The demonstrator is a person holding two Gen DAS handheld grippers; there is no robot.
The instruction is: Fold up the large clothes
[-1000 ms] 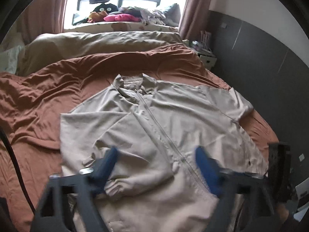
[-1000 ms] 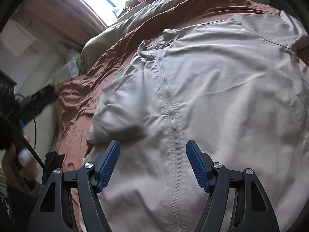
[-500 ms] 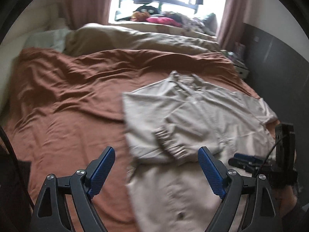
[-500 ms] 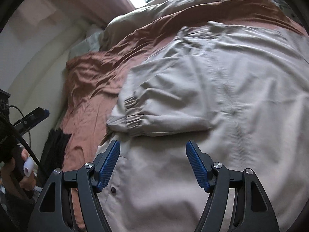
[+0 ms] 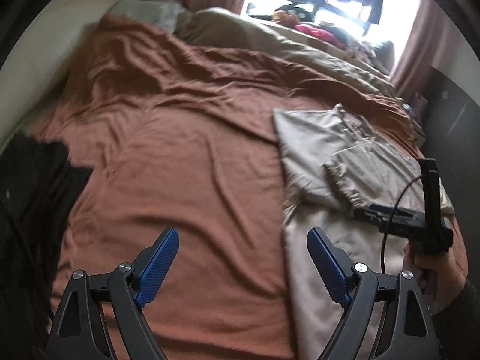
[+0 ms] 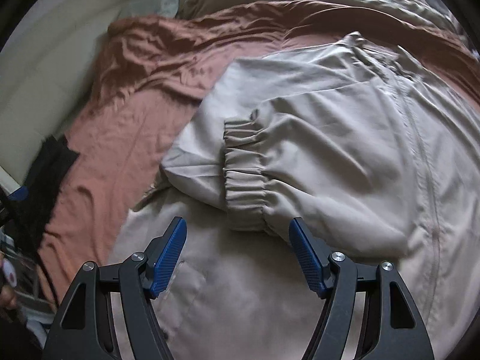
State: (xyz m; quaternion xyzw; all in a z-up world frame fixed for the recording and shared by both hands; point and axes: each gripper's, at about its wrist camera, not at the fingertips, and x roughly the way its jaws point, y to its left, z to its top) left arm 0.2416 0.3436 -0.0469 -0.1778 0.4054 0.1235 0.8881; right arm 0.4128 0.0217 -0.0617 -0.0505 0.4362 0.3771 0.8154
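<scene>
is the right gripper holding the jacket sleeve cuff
No, the right gripper is open with nothing pinched, and the elastic cuff lies flat on the beige jacket beyond its fingertips.

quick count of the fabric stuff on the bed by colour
beige: 2, jacket and duvet
rust brown: 1, bedsheet
black: 1, dark garment at the bed's edge
total: 4
</scene>
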